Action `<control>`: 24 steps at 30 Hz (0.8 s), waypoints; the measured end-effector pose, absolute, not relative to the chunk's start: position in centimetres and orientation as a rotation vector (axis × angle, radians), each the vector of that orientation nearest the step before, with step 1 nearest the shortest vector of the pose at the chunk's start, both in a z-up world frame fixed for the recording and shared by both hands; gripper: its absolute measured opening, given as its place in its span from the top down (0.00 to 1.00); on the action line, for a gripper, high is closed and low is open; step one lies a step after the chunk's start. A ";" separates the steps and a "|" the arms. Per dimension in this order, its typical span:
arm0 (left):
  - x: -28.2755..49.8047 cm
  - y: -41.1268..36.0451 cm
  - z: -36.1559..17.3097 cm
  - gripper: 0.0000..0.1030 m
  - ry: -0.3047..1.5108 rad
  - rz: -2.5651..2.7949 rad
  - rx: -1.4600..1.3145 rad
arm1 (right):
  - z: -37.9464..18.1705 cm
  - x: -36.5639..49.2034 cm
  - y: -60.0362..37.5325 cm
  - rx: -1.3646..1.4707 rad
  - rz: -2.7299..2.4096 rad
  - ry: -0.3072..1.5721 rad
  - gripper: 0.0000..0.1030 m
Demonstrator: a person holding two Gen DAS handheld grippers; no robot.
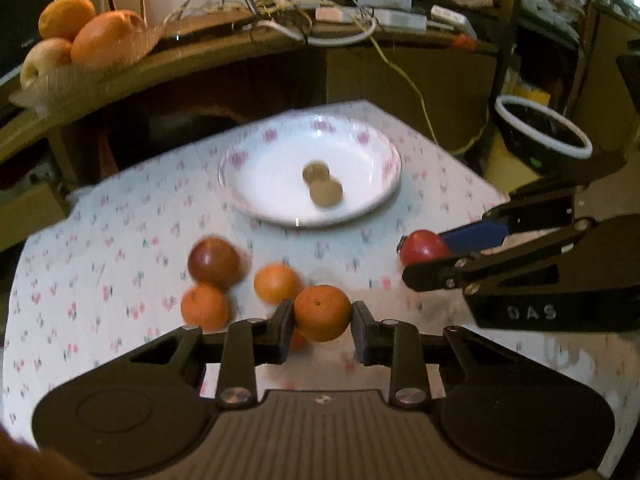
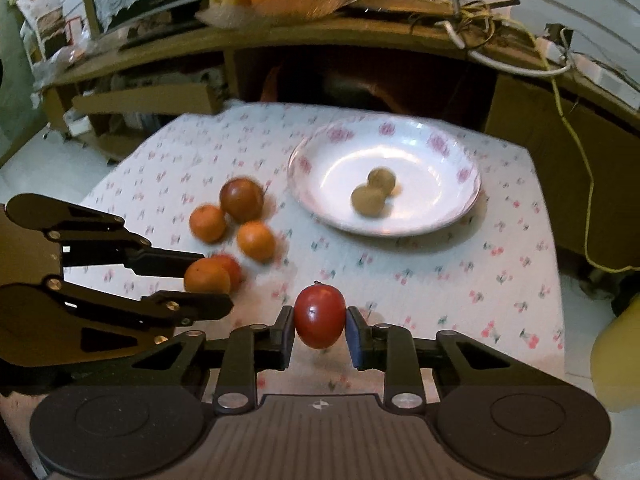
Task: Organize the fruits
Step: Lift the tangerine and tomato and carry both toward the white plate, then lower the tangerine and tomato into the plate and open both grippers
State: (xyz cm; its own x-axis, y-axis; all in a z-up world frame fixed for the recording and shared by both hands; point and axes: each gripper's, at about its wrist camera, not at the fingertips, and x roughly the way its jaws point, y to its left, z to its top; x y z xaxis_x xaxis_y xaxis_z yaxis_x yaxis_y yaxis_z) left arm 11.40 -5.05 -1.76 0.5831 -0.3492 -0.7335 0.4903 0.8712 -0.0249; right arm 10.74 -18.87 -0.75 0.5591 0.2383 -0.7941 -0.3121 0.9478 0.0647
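Left wrist view, left gripper (image 1: pixel 323 316): clamped on an orange (image 1: pixel 322 313), pads pressed on its two sides at the widest part; fruit looks lifted clear of the cloth, likely so it can be carried rather than rolled.
Just under that claw: a sliver of another orange-red fruit (image 1: pixel 297 340) shows behind the left pad; in the right wrist view it sits close behind the held orange, touching or nearly so.
Ahead-left of the left claw: two oranges (image 1: pixel 205 306) (image 1: pixel 277 282) and a dark red fruit (image 1: pixel 214 262), bunched loosely on the tablecloth (image 1: pixel 100 240); judged still to be sorted.
Right wrist view, right gripper (image 2: pixel 320 322): closed on a red fruit (image 2: pixel 320 316), held across its middle, stem end up, apparently off the cloth.
Ahead-right of the right claw: floral plate (image 2: pixel 460 200), well apart from both claws, holding two small brown fruits (image 2: pixel 368 199) (image 2: pixel 381 178) touching each other.
Why the plate sits there: reachable by either claw; probably the collection spot.
Claw to claw: well apart, left claw nearer the pile.
Stage: both claws loaded, carry to plate seems next.
Risk: round fruit could roll on release against the brown pair.
Beyond the table: shelf (image 1: pixel 240 46) with more fruit in a basket (image 1: pixel 80 36); role unclear.
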 end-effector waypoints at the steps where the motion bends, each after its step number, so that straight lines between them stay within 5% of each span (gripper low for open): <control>1: 11.8 -5.3 -1.5 0.65 0.803 -0.492 0.188 | -0.5 11.0 -19.0 -0.082 0.319 0.915 0.73; 24: 20.2 -7.2 -2.0 0.65 0.771 -0.412 0.159 | -0.8 18.5 -20.6 -0.005 0.202 0.871 0.73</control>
